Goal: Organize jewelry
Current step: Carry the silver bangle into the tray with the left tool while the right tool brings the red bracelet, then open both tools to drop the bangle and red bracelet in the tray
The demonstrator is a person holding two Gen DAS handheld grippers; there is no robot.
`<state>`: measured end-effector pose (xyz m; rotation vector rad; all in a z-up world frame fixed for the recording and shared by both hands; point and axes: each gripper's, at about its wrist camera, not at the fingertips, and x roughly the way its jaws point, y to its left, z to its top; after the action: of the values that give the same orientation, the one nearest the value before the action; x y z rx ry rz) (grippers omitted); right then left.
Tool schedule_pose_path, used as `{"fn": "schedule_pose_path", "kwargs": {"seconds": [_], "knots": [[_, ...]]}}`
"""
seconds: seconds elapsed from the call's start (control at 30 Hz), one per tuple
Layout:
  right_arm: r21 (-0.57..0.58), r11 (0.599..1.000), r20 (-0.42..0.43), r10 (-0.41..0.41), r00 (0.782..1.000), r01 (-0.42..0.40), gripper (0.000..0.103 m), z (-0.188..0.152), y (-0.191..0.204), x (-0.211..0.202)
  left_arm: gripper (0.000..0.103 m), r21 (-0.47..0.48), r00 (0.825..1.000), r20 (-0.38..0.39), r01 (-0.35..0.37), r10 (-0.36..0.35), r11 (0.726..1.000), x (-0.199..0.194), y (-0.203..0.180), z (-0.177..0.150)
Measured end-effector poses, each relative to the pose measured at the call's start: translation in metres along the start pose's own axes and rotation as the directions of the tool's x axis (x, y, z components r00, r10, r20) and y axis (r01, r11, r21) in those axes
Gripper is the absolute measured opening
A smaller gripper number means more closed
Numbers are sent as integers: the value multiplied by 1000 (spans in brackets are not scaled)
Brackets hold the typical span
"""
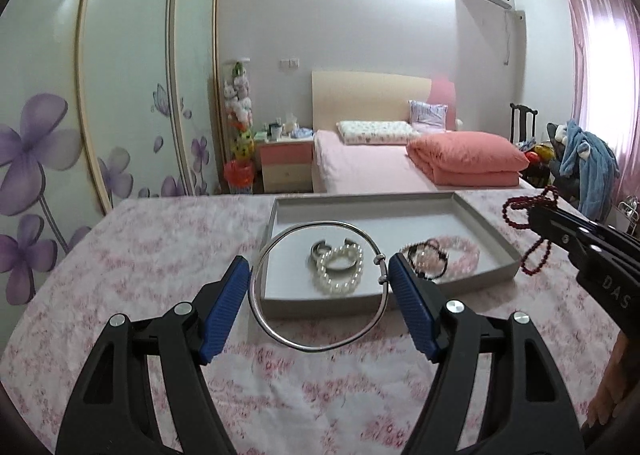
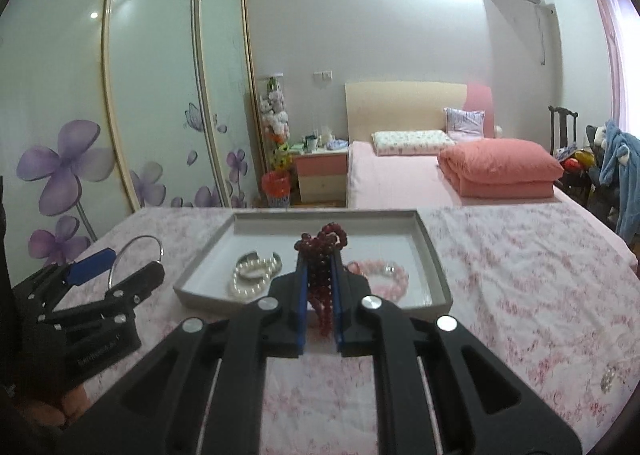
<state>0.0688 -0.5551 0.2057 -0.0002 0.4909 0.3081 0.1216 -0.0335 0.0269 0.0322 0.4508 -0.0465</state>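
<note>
Left gripper [image 1: 318, 279]: fingers spread wide, the silver bangle [image 1: 320, 345] spanning the gap between the blue pads [image 1: 224, 307]. The clasp side of the bangle sits against the right pad; contact at the left pad cannot be confirmed, so a firm hold cannot be stated. The bangle overlaps the near rim of the grey tray [image 1: 484, 231], partly over the tray floor and partly over the floral cloth [image 1: 160, 255].

Right gripper [image 2: 319, 295]: fingers drawn close, clamped on a dark red bead string [image 2: 320, 255]. The beads bunch above the fingertips and a loop hangs down between the pads. In the right wrist view this bundle sits in front of the tray [image 2: 430, 251] and blocks sight of the tray's centre.

Tray contents — a pearl bracelet [image 1: 340, 273] lying over a silver cuff [image 1: 320, 249] on the left side; a pink bead bracelet [image 1: 460, 255] on the right side, with a black bead bracelet [image 1: 430, 263] touching it.

Surroundings: the tray rests on the cloth, near the far edge of the surface. A second pearl item [image 2: 608, 379] lies on the cloth well to the right, apart from the tray. Beyond stand a bed [image 1: 360, 163] with a folded pink quilt [image 1: 468, 159], a nightstand [image 1: 285, 163], a wardrobe with flower-printed doors [image 1: 120, 95] and a chair draped with blue clothing [image 1: 584, 159].
</note>
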Motion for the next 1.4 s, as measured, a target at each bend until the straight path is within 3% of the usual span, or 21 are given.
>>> {"fn": "schedule_pose_path", "kwargs": {"seconds": [0.27, 0.57, 0.87, 1.17, 1.23, 1.3, 1.4], "knots": [[-3, 1000, 53, -6, 999, 6, 11, 14, 0, 3, 72, 9, 998, 56, -7, 7, 1000, 3, -6, 13], [7, 1000, 69, -11, 998, 10, 11, 31, -6, 30, 72, -1, 999, 49, 18, -18, 1000, 30, -9, 23], [88, 996, -35, 12, 999, -9, 11, 32, -29, 94, 72, -6, 999, -7, 38, -38, 999, 72, -16, 22], [149, 988, -159, 50, 986, -26, 12, 13, -42, 146, 72, 8, 996, -76, 57, -56, 998, 103, -25, 14], [165, 986, -180, 60, 982, -30, 21, 11, -43, 151, 72, -1, 993, -98, 68, -68, 998, 108, -25, 12], [191, 981, -186, 65, 980, -29, 42, 9, -46, 151, 72, -7, 992, -105, 67, -67, 998, 111, -22, 12], [206, 978, -163, 49, 985, -15, 43, 10, -52, 143, 73, -17, 994, -99, 53, -55, 998, 108, -16, 14]]}}
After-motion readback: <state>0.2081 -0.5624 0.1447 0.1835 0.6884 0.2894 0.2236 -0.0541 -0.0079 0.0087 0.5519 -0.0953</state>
